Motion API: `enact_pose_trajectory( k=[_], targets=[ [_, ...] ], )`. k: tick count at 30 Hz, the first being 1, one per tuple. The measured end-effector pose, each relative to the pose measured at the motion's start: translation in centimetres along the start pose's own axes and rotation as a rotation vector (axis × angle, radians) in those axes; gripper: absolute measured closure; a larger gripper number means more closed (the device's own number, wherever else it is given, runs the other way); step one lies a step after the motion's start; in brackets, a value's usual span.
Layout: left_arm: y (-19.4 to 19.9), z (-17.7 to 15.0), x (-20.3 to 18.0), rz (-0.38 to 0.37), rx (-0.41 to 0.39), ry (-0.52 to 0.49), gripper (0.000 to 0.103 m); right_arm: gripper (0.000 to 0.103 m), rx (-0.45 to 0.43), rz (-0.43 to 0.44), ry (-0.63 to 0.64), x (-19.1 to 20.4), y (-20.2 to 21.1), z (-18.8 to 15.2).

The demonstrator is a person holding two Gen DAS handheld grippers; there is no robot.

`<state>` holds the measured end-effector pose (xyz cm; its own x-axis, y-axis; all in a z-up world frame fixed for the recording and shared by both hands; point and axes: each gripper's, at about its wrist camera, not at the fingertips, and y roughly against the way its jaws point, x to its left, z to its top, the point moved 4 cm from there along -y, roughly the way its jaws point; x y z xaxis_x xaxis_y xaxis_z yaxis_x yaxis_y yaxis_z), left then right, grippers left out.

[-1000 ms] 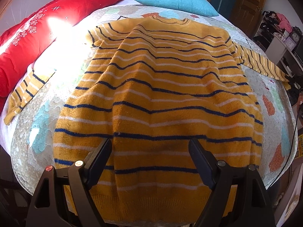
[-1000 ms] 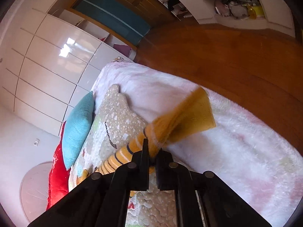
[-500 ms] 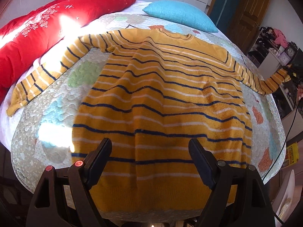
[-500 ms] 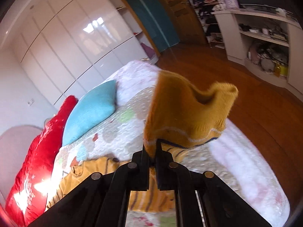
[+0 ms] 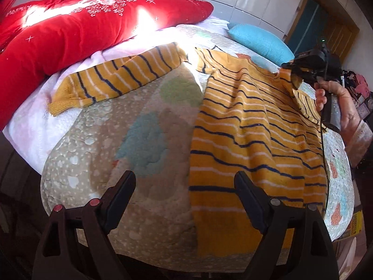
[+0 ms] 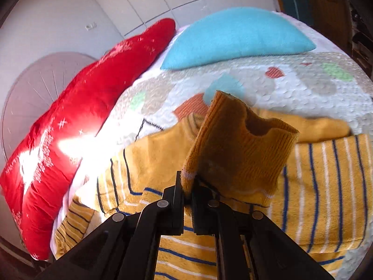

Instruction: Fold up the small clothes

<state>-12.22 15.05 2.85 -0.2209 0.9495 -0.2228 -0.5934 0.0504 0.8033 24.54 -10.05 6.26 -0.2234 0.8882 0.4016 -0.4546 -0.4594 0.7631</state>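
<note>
my right gripper (image 6: 188,187) has its jaws clamped on the sleeve cuff (image 6: 242,149) of the striped sweater (image 5: 251,135), lifted over the body at 12 o'clock. my left gripper (image 5: 185,186) hovers with jaws wide and empty above the quilt (image 5: 130,163), the sweater's hem at 3 o'clock. the other sleeve (image 5: 116,77) lies at 10 o'clock near the red pillow (image 5: 70,23); the blue pillow (image 6: 235,37) sits beyond.

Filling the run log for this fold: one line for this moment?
step: right sleeve fold-in | right gripper: shut on sleeve cuff, above sweater | left gripper: open, holding nothing | left sleeve: flat on bed
</note>
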Motion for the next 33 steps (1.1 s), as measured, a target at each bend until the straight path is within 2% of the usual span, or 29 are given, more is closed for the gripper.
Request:
enact_pose_trajectory(
  k=[3,6,10,13,14,17,18,22,25,28,33],
  targets=[
    [-0.1,-0.2,1.7,0.01,-0.001,0.023,0.018,0.097,0.055,-0.025,0.041,2.4,-4.5,-1.3],
    [-0.2,-0.3,3.1,0.013,-0.001,0.047,0.018,0.097,0.092,-0.054,0.12,4.5,-6.8,-2.7],
    [-0.3,-0.3,4.5,0.01,-0.003,0.082,0.018,0.092,0.099,-0.178,0.374,8.4,-8.2,-4.2],
    [-0.4,-0.4,5.1,0.01,-0.002,0.107,0.018,0.088,0.1,-0.235,0.507,10.5,-8.9,-5.4],
    [-0.4,-0.4,5.2,0.009,-0.002,0.114,0.018,0.084,0.098,-0.242,0.537,11.0,-9.0,-5.7],
    [-0.4,-0.6,5.4,0.006,0.002,0.128,0.018,0.055,0.11,-0.2,0.592,12.4,-9.1,-6.8],
    [-0.4,-0.6,5.5,0.006,0.003,0.13,0.018,0.052,0.112,-0.189,0.61,12.8,-9.1,-7.2],
    [-0.2,-0.5,6.1,0.007,0.0,0.155,0.018,0.052,0.166,-0.071,0.611,13.9,-7.9,-8.8],
    [0.0,0.2,7.5,0.018,-0.014,0.187,0.018,0.051,0.177,-0.023,0.585,13.4,-5.6,-10.2],
    [0.0,1.6,9.9,0.055,-0.056,0.236,0.018,0.048,0.202,0.018,0.533,11.1,-2.6,-12.3],
    [-1.3,4.5,14.7,0.129,-0.104,0.336,0.018,0.047,0.195,0.016,0.433,5.2,2.5,-15.6]
  ],
)
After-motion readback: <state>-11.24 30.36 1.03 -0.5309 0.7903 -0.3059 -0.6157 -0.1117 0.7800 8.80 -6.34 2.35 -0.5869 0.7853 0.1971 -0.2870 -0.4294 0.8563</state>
